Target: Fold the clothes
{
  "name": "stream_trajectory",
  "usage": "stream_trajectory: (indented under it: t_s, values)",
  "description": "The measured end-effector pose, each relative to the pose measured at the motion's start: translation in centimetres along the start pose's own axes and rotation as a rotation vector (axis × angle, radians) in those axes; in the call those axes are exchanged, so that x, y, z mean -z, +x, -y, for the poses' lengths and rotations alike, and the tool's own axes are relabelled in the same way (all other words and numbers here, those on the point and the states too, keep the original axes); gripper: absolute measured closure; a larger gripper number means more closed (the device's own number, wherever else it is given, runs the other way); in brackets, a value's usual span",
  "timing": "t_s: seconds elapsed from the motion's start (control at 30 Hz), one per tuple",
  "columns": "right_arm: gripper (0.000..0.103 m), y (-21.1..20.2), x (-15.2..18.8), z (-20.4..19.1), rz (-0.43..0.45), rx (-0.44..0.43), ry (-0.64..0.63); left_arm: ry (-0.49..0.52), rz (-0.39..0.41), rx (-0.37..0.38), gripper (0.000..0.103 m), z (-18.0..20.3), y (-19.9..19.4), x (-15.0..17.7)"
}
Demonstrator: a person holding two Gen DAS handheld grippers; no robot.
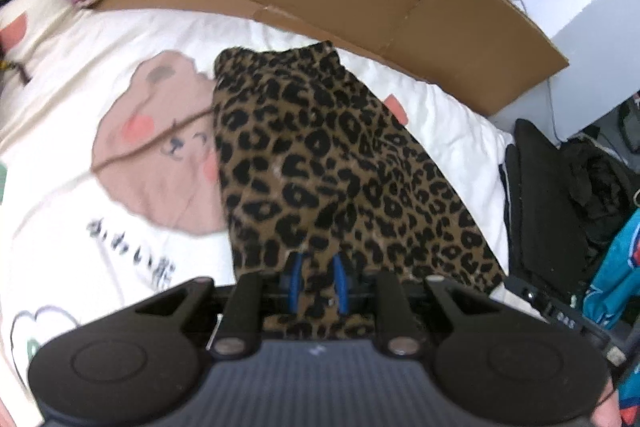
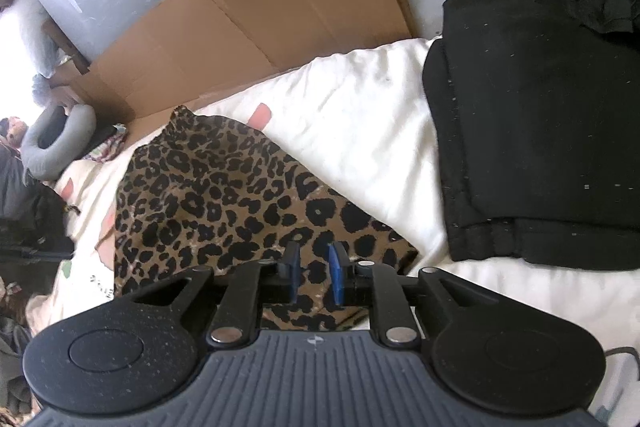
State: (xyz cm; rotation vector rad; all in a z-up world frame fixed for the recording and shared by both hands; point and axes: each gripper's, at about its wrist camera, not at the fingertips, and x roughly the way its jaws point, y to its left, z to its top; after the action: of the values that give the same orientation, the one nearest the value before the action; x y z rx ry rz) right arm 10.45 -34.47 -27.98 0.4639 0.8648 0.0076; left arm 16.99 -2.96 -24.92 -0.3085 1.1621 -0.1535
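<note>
My left gripper (image 1: 319, 281) clamped on the brown leopard-print fabric garment (image 1: 320, 163), my right gripper (image 2: 315, 277) pinching its hem too, white cartoon-bear bedsheet (image 1: 120, 75) beneath, folded black garment (image 2: 540, 127) just beside

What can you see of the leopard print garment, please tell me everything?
The leopard print garment is soft brown fabric with black spots, seemingly thin knit. It lies spread on the white bedcover, narrower at the far end, wider towards the cameras, and partly covers the bear picture. The near edge is pinched by both tongs, left and right. Which kind of garment it is cannot be told.
</note>
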Motion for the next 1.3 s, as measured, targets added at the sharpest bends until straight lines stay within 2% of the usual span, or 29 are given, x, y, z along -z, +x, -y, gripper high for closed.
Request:
stream_trajectory:
  t_s: [0.23,0.47,0.5,0.53,0.57,0.6,0.63,0.83,0.97,1.3]
  values:
    - [0.086,-1.0,0.3,-0.8,-0.006,0.020,-0.050,0.056,0.018,0.001,0.085,-1.7,-1.4,4.6]
    - [0.080,-1.1,0.9,-2.2,-0.035,-0.011,-0.090,0.081,0.009,0.004,0.084,-3.5,-0.3,7.7]
    - [0.078,-1.1,1.0,-2.4,-0.040,-0.018,-0.097,0.090,0.009,0.007,0.078,-3.6,-0.2,8.0]
    - [0.069,-1.1,1.2,-2.6,-0.044,-0.026,-0.104,0.100,0.007,0.011,0.073,-3.6,-0.1,8.2]
    - [0.063,-1.1,1.3,-2.9,-0.049,-0.033,-0.112,0.111,0.007,0.008,0.061,-3.6,-0.1,8.5]
    - [0.063,-1.1,1.4,-3.1,-0.054,-0.041,-0.119,0.121,0.009,0.001,0.049,-3.6,-0.1,8.8]
    - [0.063,-1.1,1.5,-3.3,-0.059,-0.048,-0.126,0.124,0.002,-0.003,0.047,-3.6,0.0,9.1]
    - [0.056,-1.0,2.3,-4.6,-0.088,-0.093,-0.169,0.101,-0.057,-0.013,0.046,-4.9,0.7,11.2]
    - [0.044,-1.0,3.0,-5.7,-0.108,-0.124,-0.205,0.090,-0.073,-0.020,0.046,-5.7,0.8,12.1]
    - [0.040,-0.3,4.9,-8.1,-0.180,-0.201,-0.272,0.141,-0.147,-0.023,0.046,-6.0,1.1,14.1]
